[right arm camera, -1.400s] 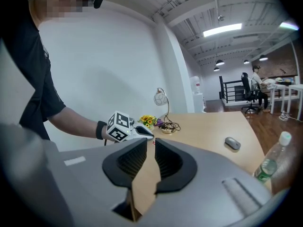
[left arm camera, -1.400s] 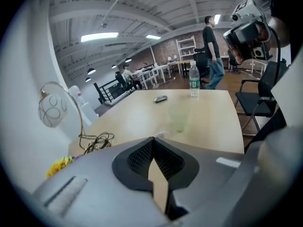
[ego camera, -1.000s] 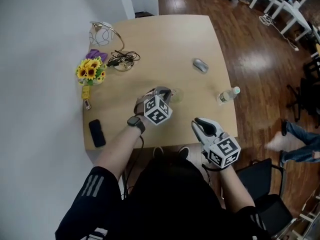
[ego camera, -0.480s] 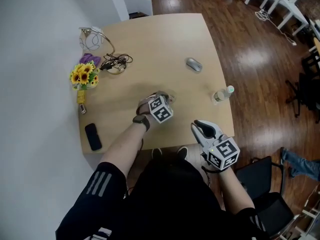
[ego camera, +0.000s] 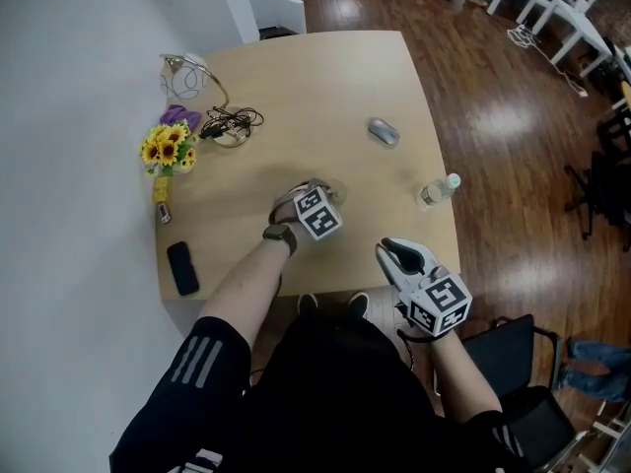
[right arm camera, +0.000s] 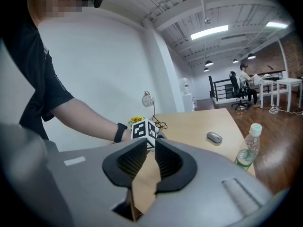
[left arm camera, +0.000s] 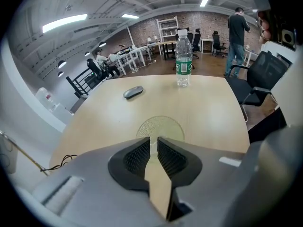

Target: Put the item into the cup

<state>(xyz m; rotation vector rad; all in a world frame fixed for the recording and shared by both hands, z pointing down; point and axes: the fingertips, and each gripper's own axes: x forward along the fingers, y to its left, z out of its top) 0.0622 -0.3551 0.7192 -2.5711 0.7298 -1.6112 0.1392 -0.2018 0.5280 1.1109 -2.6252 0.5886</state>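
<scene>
The release wants my left gripper (left arm camera: 154,142) square above the cup (left arm camera: 160,128), mid-frame in its own view, without nudging the rim. Its jaws are opening, a narrow slit, with nothing visible between them. I cannot make out the item. My right gripper (right arm camera: 151,144), lower right of the head view, is slightly apart and empty.

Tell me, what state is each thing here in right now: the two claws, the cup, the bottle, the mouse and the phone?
Left claw: jaws opening, nothing seen between them.
Right claw: jaws slightly apart, empty.
Cup: upright, just under the left claw; contents unclear.
Water bottle: upright, capped.
Mouse: lying flat, untouched.
Phone: lying flat, screen dark.
</scene>
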